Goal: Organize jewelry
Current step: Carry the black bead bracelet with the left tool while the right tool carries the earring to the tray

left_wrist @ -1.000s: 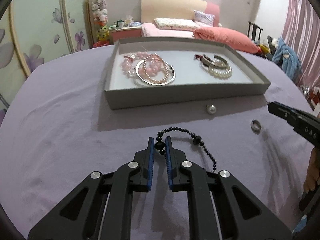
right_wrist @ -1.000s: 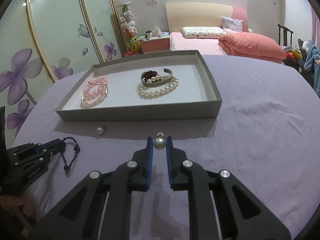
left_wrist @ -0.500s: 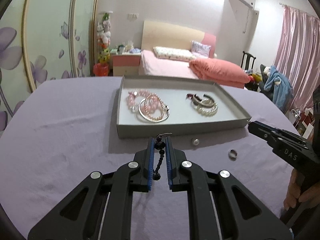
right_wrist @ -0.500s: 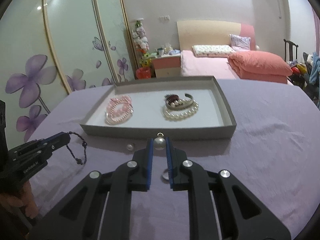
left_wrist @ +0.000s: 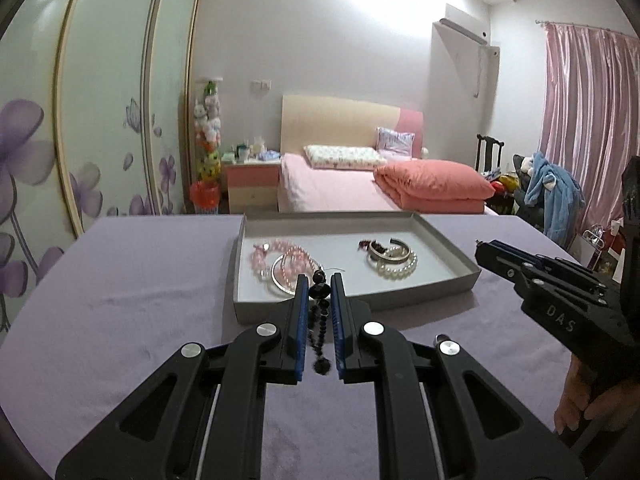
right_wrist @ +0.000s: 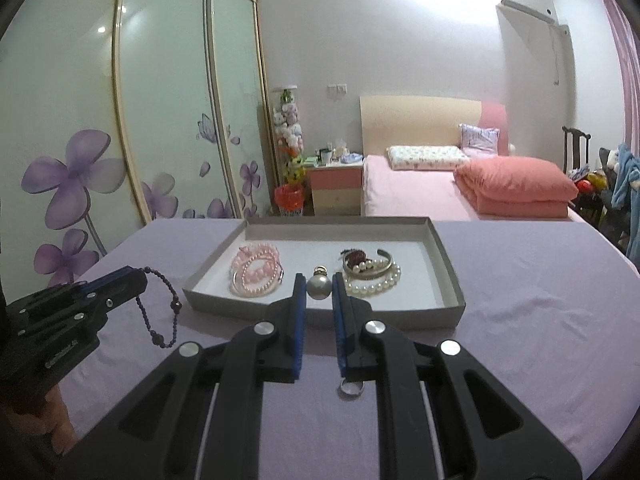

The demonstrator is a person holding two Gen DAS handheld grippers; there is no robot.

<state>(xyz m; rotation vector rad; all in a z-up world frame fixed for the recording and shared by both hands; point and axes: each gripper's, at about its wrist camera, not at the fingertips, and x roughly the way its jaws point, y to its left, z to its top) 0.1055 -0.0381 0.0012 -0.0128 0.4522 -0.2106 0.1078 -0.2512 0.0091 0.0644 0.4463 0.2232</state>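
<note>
My left gripper is shut on a black bead bracelet that hangs from it above the purple table; it also shows in the right wrist view. My right gripper is shut on a pearl pendant and holds it above the table, just in front of the grey tray. The tray holds pink bead bracelets, a silver bangle and a white pearl bracelet. A silver ring lies on the cloth under my right gripper.
The table is covered with a purple cloth. Behind it are a pink bed, a nightstand and sliding wardrobe doors with flower prints. A chair with clothes stands at the right.
Both grippers have risen well above the table and tilted up, each carrying its piece. The black bracelet has left the cloth and now hangs. The tray looks farther below.
</note>
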